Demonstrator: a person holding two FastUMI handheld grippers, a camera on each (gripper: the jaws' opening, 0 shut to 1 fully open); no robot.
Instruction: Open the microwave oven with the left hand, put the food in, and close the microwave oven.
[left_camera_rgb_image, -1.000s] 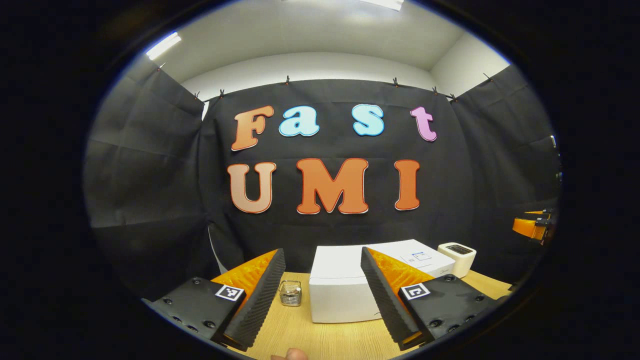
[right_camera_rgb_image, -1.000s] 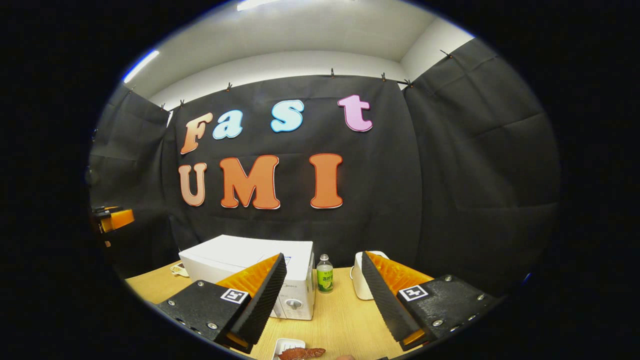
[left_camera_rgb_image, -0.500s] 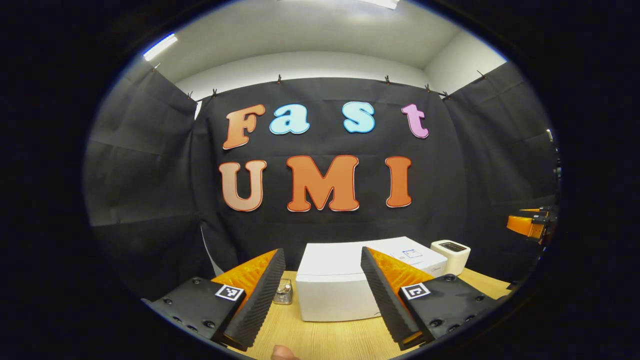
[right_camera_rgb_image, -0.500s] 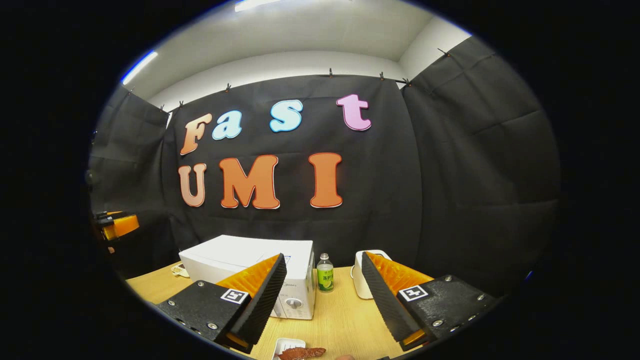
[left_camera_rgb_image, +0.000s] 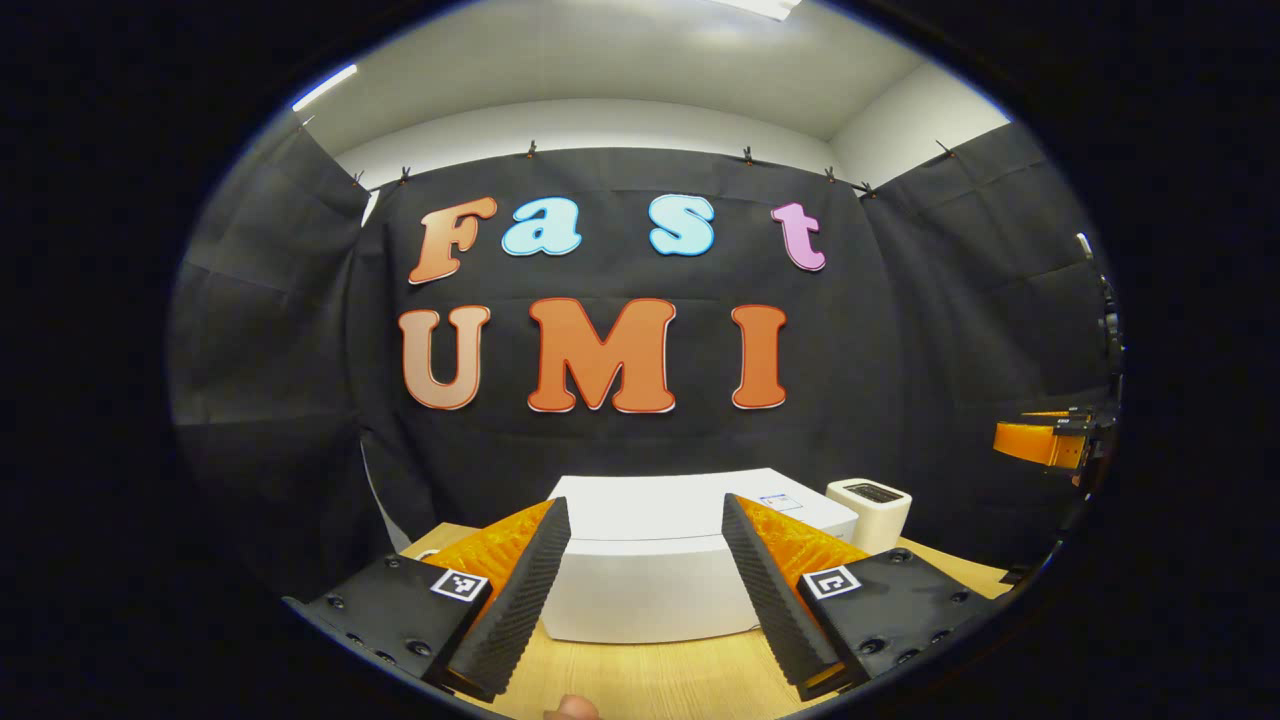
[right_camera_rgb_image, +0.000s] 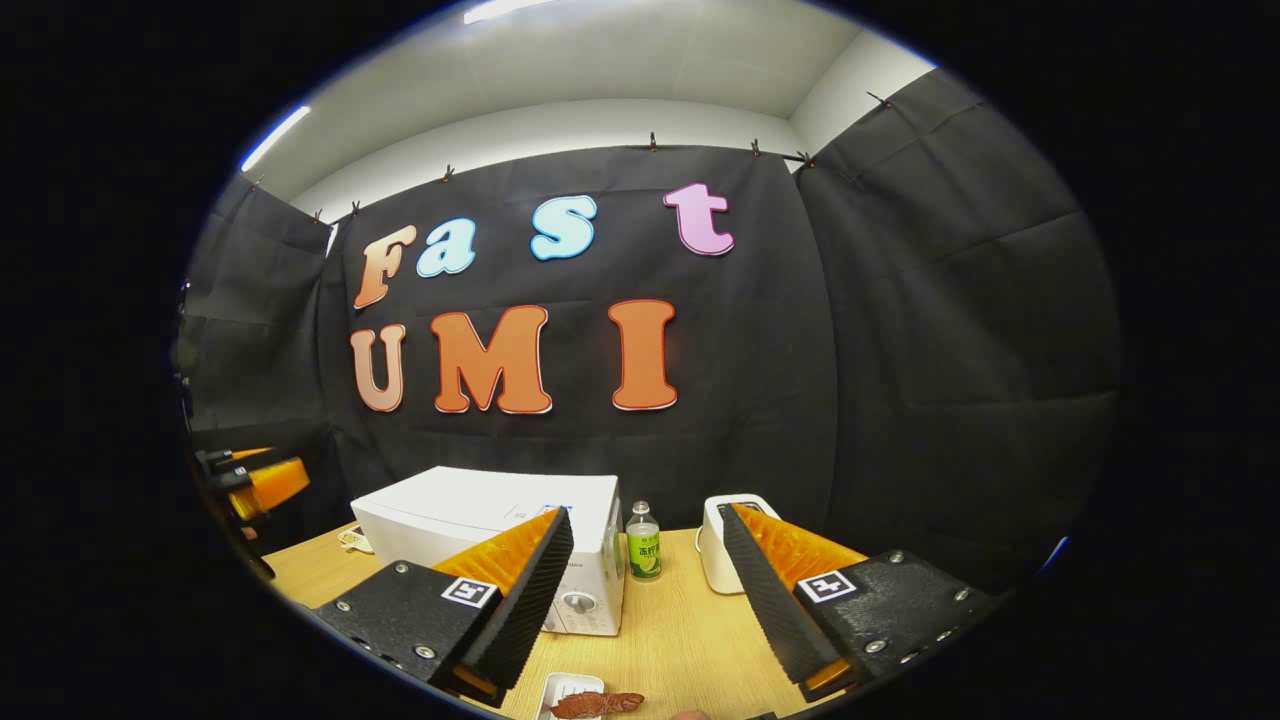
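White microwave oven (left_camera_rgb_image: 650, 580) sitting door-shut on the wooden table (left_camera_rgb_image: 650, 680), framed between the spread fingers of the left gripper (left_camera_rgb_image: 645, 575), nothing pinched. Facing it at the opening stage, well short of contact. Next: finding the door edge or handle, probably on the front, poorly shown here. Holding the right gripper (right_camera_rgb_image: 645, 580) spread and empty above the food (right_camera_rgb_image: 595, 704) on its small white tray (right_camera_rgb_image: 562, 688), near the front edge.
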